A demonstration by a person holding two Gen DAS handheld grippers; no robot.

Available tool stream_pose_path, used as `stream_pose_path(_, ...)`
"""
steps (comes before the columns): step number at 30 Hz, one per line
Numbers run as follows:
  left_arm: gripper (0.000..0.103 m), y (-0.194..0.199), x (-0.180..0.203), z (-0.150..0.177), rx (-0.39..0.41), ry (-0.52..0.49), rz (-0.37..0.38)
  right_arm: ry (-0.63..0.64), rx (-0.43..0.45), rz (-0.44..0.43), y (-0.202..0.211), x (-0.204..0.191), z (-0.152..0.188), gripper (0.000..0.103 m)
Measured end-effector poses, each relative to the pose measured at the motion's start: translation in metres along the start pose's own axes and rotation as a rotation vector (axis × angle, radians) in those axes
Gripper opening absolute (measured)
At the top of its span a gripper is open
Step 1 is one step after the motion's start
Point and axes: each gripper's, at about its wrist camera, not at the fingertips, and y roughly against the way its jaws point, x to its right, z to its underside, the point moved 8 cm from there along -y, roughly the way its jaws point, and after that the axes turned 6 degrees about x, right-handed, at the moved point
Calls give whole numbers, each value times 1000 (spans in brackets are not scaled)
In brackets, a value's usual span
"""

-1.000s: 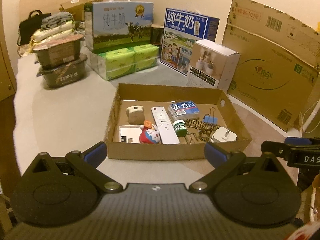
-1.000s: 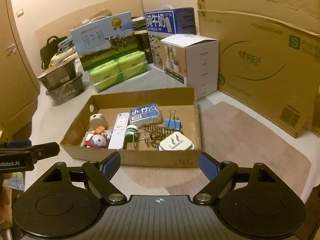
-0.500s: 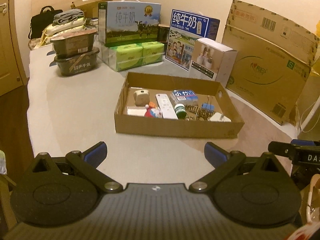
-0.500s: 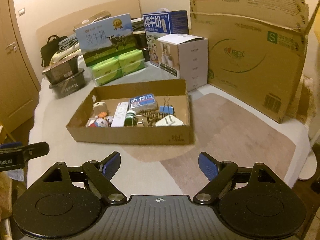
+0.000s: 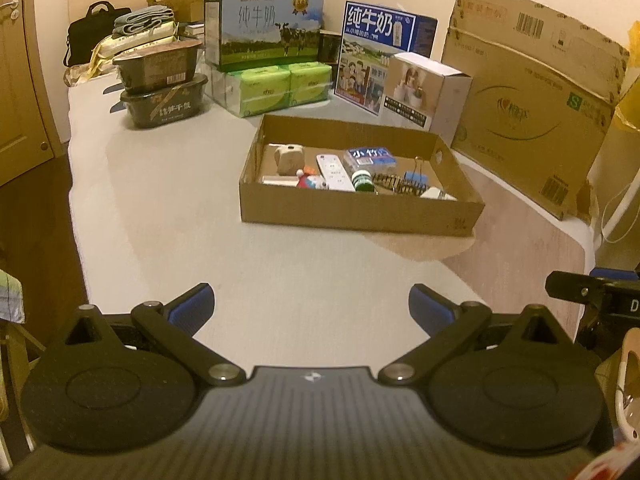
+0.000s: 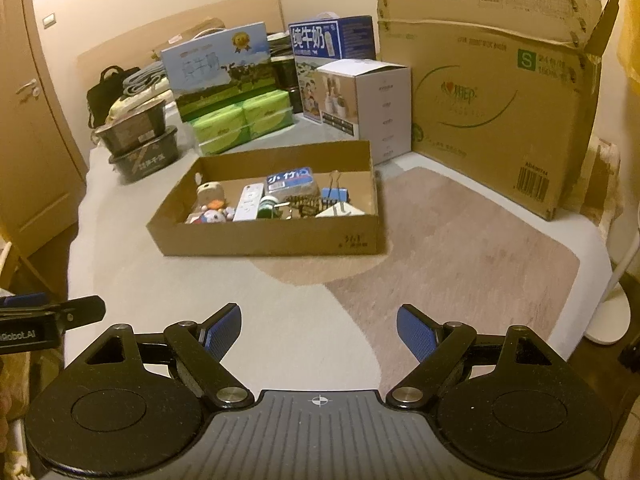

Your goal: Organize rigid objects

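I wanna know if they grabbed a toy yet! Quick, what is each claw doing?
Left gripper: open, holding nothing.
Right gripper: open, holding nothing.

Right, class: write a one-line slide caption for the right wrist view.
Open right gripper faces a cardboard tray of small items, including a remote and plug.

Both wrist views face the cardboard tray [image 5: 360, 210] [image 6: 264, 236] from well back — left and right.
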Motion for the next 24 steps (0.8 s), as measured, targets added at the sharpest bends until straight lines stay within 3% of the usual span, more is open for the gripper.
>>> stream_pose_path(24, 103, 13, 3, 17, -27, -18, -14, 9, -31, -34, 14, -15, 20, 85)
